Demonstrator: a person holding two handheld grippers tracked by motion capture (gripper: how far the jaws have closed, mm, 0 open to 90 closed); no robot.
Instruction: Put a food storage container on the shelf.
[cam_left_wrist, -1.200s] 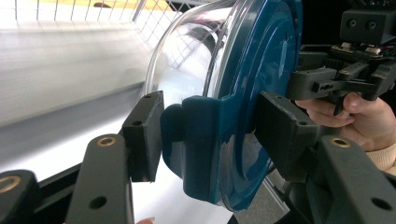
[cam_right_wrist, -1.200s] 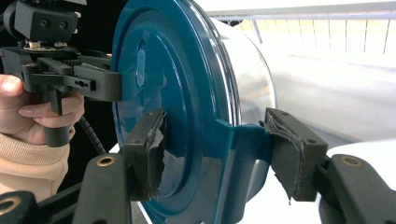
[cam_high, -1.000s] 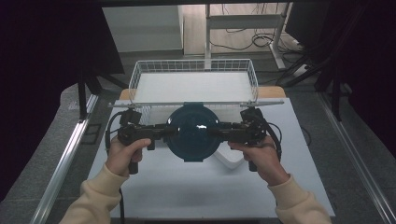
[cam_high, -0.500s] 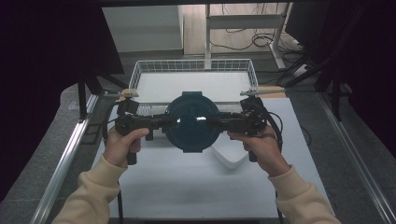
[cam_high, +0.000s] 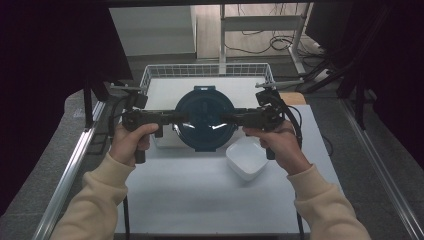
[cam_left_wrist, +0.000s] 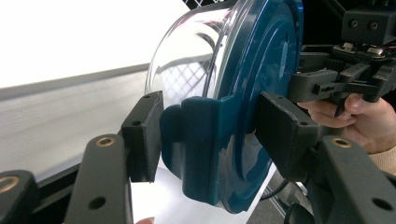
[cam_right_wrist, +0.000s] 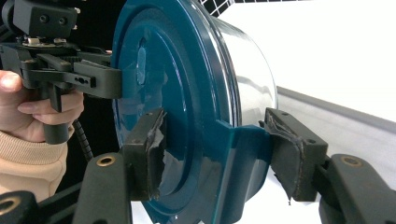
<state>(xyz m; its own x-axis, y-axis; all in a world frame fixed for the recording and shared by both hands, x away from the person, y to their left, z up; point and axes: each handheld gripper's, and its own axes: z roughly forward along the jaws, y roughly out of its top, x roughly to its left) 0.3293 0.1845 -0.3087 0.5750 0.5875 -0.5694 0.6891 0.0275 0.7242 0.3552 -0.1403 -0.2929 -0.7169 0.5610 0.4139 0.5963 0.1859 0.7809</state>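
A round container (cam_high: 205, 120) with a dark teal lid and a clear body hangs above the table, tilted so the lid faces the high view. My left gripper (cam_high: 175, 120) is shut on its left side latch, and my right gripper (cam_high: 235, 119) is shut on the right one. In the left gripper view the container (cam_left_wrist: 252, 93) sits between the pads of the left gripper (cam_left_wrist: 210, 135), which press on the teal latch and the lid. In the right gripper view the right gripper (cam_right_wrist: 215, 154) clamps the lid and latch of the container (cam_right_wrist: 187, 93) the same way.
A white wire basket (cam_high: 207, 75) stands just behind the container at the back of the white table (cam_high: 200, 200). A white square bowl (cam_high: 246, 159) sits on the table below my right hand. Metal rails run along both sides of the table.
Both hands have lifted the container and carried it away from the person toward the basket. The white bowl below it now shows more fully.
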